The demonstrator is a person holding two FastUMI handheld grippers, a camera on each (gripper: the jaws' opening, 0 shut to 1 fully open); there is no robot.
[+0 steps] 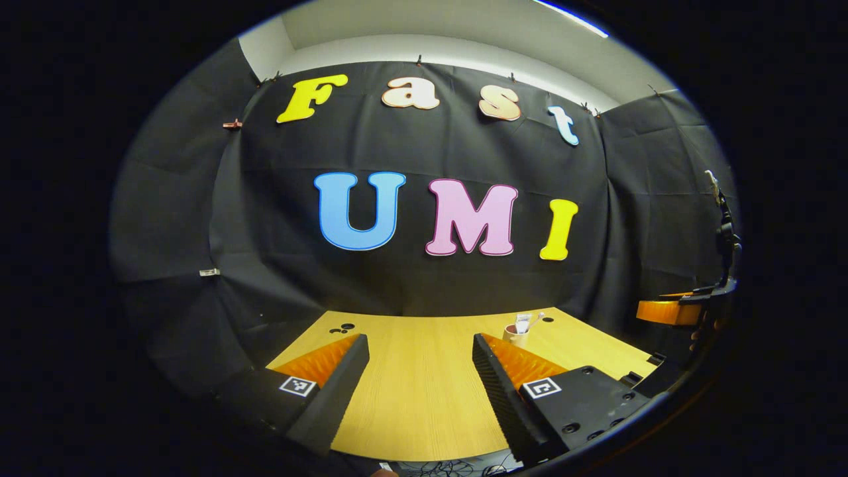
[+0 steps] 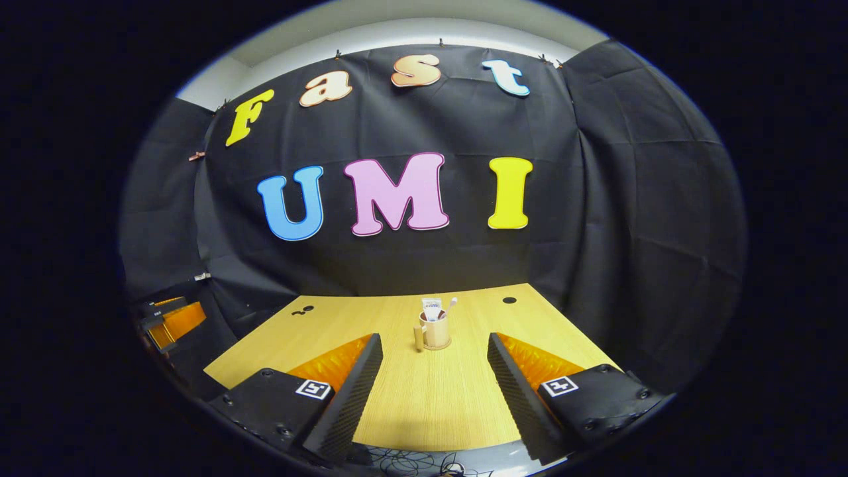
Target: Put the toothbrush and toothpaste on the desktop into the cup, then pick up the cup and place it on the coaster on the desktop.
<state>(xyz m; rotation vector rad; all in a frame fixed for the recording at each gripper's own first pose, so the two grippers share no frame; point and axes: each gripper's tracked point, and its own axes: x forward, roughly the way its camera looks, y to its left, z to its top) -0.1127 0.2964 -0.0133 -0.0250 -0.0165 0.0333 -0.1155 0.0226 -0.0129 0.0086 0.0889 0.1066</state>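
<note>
Left hand-held gripper (image 1: 419, 371): fingers spread wide, nothing between them, black ribbed pads facing each other over bare wood at the near edge of the bench (image 1: 424, 411). Right hand-held gripper (image 2: 434, 374): likewise wide open and holding nothing, poised above the near part of the bench, its fingers framing the cup from a distance. Cup (image 2: 436, 330), tan with a handle on its left side as seen in the right gripper view, stands upright toward the far middle of the bench, well apart from both pairs of fingers. It sits on a round coaster (image 2: 437, 346), a thin rim of which shows around the base. Toothpaste (image 2: 431, 309), a white tube, stands in the cup toward the left; toothbrush (image 2: 450, 305) leans out to the right, white head uppermost. In the left gripper view the same cup (image 1: 515, 333) sits beyond and just above the right finger, tube and brush poking out of it. Far right of that view, the other hand-held gripper appears at the edge with its orange side showing. Small dark holes in the bench top at far left (image 2: 303, 309) and far right (image 2: 509, 300). Loose cables (image 2: 424, 460) lie below the near edge.
</note>
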